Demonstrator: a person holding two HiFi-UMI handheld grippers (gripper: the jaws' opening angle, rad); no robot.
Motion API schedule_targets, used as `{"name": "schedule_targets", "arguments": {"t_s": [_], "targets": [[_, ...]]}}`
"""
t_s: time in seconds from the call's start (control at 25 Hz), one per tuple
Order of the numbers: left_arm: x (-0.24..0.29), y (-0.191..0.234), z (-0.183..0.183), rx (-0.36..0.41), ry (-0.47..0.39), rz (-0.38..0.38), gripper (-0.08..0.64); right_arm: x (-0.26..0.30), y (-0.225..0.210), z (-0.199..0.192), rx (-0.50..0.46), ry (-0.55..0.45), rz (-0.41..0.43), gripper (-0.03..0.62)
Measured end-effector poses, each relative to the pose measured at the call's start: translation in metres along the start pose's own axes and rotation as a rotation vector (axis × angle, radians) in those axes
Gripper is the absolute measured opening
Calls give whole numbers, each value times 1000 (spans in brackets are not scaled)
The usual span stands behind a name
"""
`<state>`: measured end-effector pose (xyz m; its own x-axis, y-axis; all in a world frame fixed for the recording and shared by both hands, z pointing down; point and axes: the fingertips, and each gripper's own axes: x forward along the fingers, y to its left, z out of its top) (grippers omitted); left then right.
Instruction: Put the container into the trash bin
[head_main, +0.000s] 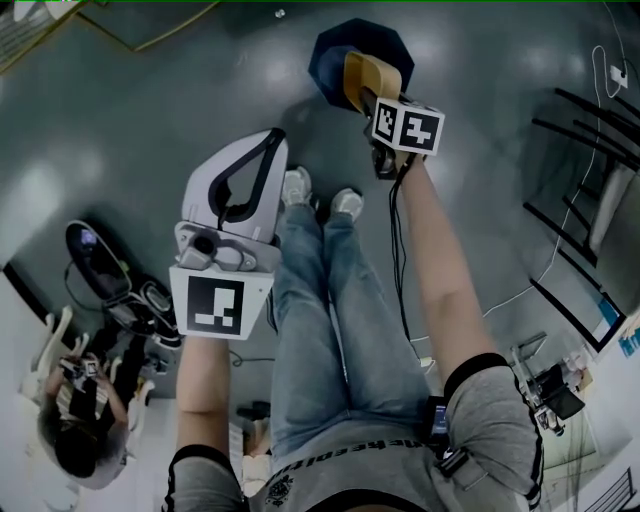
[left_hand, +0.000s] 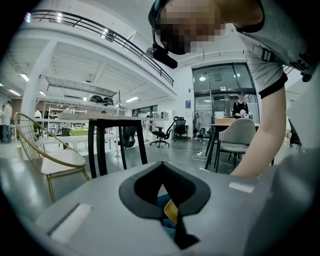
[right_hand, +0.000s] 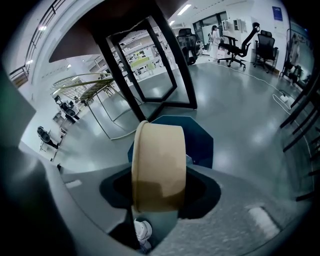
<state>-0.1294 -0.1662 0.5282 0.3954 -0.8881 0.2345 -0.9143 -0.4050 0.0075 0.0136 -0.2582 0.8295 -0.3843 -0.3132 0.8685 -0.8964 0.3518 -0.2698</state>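
**Container pinched over the bin's near rim**

Nearest, at left beside the legs: left gripper (head_main: 272, 140), jaw tips pressed together on nothing, out of the work. Just past the shoes (head_main: 297, 187), to the right: right gripper (head_main: 372, 100), pointed steeply down, jaws spread wide and pinching the tan container (right_hand: 159, 170), turned on its side. Directly beyond, on the floor (head_main: 150, 90): dark blue trash bin (right_hand: 201, 140), mouth open, overlapped at its near rim by the container and, by the look of it, not yet squarely beneath it.

Risks, as judged: if released here, likely to clip the near rim and bounce out across the floor. Held sideways, so also liable to roll or tip while dropping. Safer carried a little farther over the mouth and lower before opening.

Room: bare floor to the left and on the near side of the bin. Black frame legs (right_hand: 170, 104) just behind it on the far side, so little slack for overshoot. Black rack (head_main: 590, 108) well off to the right.
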Motion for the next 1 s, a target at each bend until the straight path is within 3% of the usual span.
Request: {"name": "schedule_targets", "arguments": {"t_s": [0.24,0.44,0.6,0.92,1.0], "targets": [[17,9,-11,60,11,-53,20,11,1,1,10,6,-13,198],[45,30,-11,83,-46,-106,20,22,3,1,6,34,-9,198],[66,44,-24,93,-3,-158,20,26,5,0,13,44,-20,198],[73,61,-20,76,-17,-167,20,33,13,9,-22,45,-47,202],[72,59,-25,89,-2,-182,20,33,14,16,-35,18,-49,234]]}}
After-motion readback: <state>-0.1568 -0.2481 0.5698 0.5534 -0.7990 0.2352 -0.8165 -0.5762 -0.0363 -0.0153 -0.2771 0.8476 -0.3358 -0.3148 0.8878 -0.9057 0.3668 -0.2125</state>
